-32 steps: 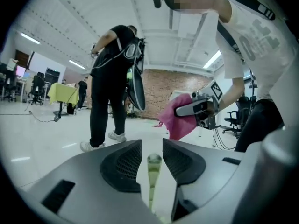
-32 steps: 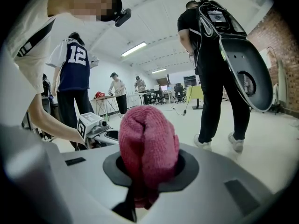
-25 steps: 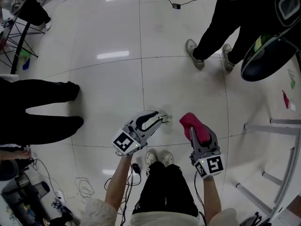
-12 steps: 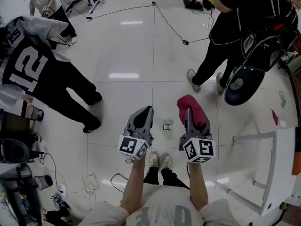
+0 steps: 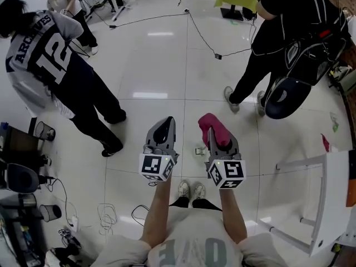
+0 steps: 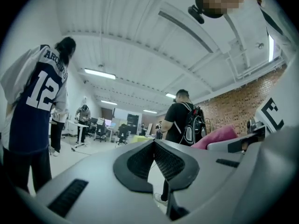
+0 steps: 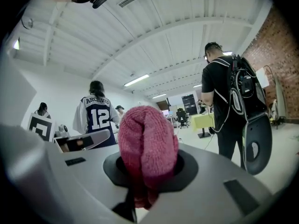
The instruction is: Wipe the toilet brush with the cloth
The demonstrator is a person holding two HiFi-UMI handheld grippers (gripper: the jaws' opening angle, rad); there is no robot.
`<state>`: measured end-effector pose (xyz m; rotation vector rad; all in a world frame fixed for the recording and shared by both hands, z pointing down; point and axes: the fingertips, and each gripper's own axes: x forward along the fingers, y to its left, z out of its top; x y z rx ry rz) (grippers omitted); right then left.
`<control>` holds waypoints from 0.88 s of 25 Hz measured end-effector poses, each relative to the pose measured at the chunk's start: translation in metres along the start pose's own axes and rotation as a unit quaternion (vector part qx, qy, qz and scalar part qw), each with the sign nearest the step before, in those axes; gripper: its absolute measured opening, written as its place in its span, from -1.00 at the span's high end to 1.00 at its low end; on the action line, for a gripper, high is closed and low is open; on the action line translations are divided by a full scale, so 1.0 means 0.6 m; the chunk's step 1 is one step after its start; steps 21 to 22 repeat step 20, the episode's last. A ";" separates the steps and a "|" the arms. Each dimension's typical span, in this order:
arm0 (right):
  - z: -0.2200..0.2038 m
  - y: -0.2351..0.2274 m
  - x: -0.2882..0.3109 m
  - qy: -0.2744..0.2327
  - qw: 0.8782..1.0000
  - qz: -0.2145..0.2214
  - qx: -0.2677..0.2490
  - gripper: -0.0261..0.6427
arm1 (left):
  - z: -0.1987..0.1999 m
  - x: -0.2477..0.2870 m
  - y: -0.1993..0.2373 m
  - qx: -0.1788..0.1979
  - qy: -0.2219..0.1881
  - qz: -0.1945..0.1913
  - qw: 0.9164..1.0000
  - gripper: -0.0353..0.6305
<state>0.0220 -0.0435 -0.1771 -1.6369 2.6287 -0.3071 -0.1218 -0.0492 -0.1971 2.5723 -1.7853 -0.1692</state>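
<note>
"Both grippers have come up off the floor (image 5: 144,65) and now point level. The left gripper (image 5: 166,123) has its jaws pressed together on nothing."

"The right gripper (image 5: 218,142) pinches the pink cloth (image 5: 211,127). Where's the toilet brush?"

"Maybe that small pale thing (image 5: 198,150) down between them, too small to tell. Neither gripper touches it, so I'd say wiping is finished or paused."

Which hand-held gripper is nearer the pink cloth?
Right. The right hand-held gripper is shut on the cloth, which sticks out past its jaws. The left hand-held gripper is level beside it, apart from the cloth, shut and empty.
</note>
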 end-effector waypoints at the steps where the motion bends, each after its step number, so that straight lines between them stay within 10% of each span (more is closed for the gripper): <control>1: -0.001 0.003 0.000 0.001 1.000 0.003 -0.002 0.72 | 0.001 -0.003 0.001 0.000 0.000 0.001 1.000 0.89; 22: 0.010 0.023 -0.012 -0.006 1.000 0.015 -0.006 0.72 | 0.009 -0.026 0.000 0.013 0.003 0.001 1.000 0.89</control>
